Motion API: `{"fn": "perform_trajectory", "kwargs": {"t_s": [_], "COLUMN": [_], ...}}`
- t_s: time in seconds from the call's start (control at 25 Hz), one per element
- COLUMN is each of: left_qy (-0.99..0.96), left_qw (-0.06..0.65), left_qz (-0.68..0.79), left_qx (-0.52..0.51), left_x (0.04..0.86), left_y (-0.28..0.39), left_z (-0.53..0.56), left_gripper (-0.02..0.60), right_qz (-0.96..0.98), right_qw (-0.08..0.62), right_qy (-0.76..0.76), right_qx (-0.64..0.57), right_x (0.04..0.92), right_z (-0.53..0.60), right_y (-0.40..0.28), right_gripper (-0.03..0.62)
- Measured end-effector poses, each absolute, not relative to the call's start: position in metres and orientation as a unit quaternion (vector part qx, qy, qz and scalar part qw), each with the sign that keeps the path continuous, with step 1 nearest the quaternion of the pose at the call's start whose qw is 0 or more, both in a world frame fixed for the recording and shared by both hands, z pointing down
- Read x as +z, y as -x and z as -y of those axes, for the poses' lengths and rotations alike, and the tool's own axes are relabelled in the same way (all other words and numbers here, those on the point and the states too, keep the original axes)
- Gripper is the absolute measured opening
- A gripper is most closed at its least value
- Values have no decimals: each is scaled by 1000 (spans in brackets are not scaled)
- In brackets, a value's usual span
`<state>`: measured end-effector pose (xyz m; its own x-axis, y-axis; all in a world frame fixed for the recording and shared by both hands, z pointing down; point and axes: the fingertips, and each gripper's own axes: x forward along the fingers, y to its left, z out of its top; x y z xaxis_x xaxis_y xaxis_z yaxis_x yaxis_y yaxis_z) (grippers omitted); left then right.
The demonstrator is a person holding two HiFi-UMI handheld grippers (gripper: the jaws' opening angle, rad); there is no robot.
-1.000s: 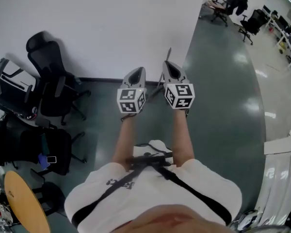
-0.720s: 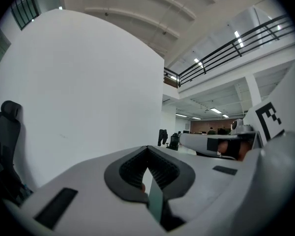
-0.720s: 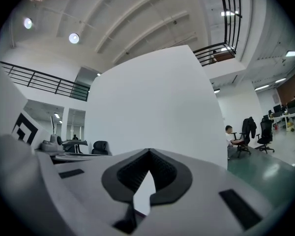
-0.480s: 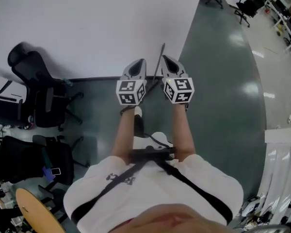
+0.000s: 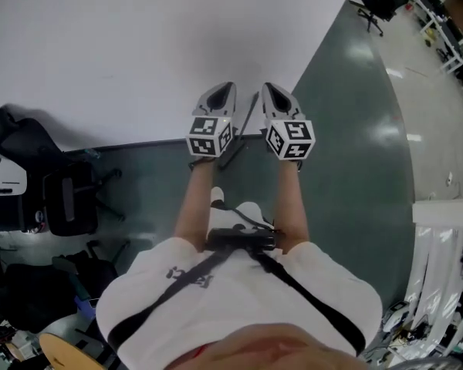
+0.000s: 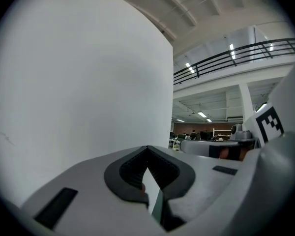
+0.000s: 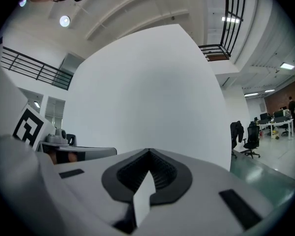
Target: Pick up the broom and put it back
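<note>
Right, left gripper [image 5: 224, 89] and right gripper [image 5: 269, 88] both closed, empty. Broom [image 5: 248, 122] leans on wall [image 5: 139, 52] dead ahead between them, lower down; handle top nearer right, foot nearer left.

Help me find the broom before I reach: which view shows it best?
The head view: the broom leans against the white wall, straight ahead. Neither gripper view shows it; they show only that wall and the room beyond.

A white wall [image 5: 139, 45] fills the far left. A dark green floor [image 5: 355, 137] runs along its right. Black office chairs [image 5: 58, 199] stand at the near left, and more chairs [image 5: 380, 2] stand far right.
</note>
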<state>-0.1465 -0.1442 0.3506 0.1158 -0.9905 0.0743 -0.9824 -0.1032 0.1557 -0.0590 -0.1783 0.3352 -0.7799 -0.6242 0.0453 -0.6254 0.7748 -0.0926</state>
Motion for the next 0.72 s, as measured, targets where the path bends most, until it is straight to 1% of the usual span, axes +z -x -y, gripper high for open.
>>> {"fn": "perform_trajectory", "kwargs": {"t_s": [0.12,0.28,0.52,0.72], "left_qy": [-755,-758,-768,-756], "left_qw": [93,116,150,204], "left_qz": [649,642,623,621], "left_qx": [-19,-22,6,27], "left_x": [367,390,445,511], "left_y": [174,198,180,174], "left_z": [174,205,243,255], "left_gripper": [11,12,12,11], "right_qz": [937,931,919,908], "right_qw": [11,30,79,122], "right_qy": [-344,-357,-369,-370], "right_qx": [55,69,115,156], "right_x": [348,374,443,515], "right_z": [207,237,280,295], "right_y": [82,92,70,57], "right_gripper": [-3,-3,-3,-3]}}
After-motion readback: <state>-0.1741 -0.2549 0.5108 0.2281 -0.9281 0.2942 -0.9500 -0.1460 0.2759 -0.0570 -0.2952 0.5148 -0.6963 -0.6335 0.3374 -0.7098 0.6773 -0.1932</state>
